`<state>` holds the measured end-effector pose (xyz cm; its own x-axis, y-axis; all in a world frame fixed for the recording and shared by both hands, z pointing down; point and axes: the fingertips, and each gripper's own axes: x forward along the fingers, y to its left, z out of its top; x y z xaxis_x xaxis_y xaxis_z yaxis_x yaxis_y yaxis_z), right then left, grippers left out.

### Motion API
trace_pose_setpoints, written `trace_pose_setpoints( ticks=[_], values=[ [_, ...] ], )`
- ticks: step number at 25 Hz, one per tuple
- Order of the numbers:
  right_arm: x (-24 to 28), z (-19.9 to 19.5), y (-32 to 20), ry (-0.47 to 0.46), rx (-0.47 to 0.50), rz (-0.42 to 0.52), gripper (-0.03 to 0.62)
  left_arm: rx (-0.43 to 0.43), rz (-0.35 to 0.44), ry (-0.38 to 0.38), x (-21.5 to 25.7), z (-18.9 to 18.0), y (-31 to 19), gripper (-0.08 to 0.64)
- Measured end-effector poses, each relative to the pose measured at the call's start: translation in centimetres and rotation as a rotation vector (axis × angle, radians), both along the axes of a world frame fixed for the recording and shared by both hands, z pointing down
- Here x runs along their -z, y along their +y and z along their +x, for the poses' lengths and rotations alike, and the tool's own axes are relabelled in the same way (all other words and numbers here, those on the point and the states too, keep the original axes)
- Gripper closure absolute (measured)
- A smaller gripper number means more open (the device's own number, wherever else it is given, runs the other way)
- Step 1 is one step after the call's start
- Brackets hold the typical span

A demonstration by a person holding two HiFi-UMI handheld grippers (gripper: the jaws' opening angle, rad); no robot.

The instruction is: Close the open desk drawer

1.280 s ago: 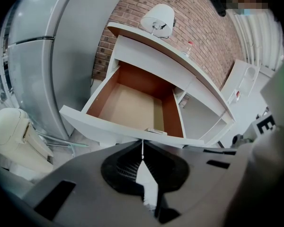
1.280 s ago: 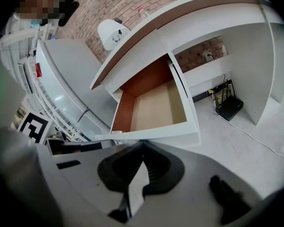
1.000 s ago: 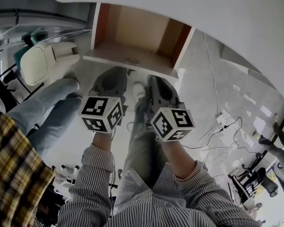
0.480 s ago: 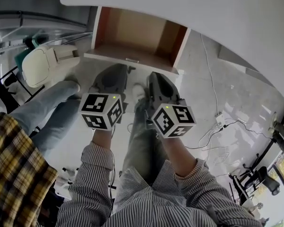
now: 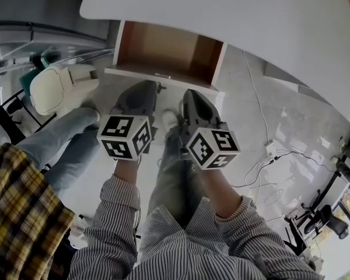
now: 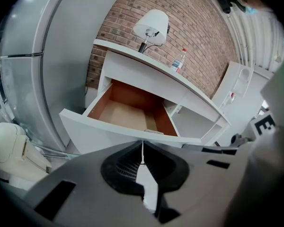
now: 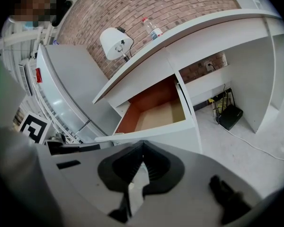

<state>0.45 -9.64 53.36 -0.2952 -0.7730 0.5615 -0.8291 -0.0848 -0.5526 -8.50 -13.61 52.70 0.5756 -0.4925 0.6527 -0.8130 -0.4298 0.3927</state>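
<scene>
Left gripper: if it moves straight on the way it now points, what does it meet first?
Probably the white front panel of the open brown-lined desk drawer, just ahead of the left gripper and its shut claw; the exact gap is unclear.

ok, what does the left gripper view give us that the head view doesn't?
Only the left gripper view: the brick wall, the lamp and the bottle on the desk top, and the left gripper with its jaws shut on nothing. Only the head view: the striped sleeves, a bystander's jeans and the cables on the floor. Both: the drawer, open, with nothing visible inside.
</scene>
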Motion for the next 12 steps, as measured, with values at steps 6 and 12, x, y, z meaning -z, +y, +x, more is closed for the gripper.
trace_pose_setpoints(
  ticks=[6,12],
  values=[
    [0.9,0.3,-0.9,0.006,0.005,0.029,0.577,0.003,0.010,0.033,0.8,0.3,-0.9,0.540],
    [1.0,0.4,-0.8,0.012,0.014,0.034,0.577,0.014,0.020,0.068,0.8,0.4,-0.9,0.540]
  ],
)
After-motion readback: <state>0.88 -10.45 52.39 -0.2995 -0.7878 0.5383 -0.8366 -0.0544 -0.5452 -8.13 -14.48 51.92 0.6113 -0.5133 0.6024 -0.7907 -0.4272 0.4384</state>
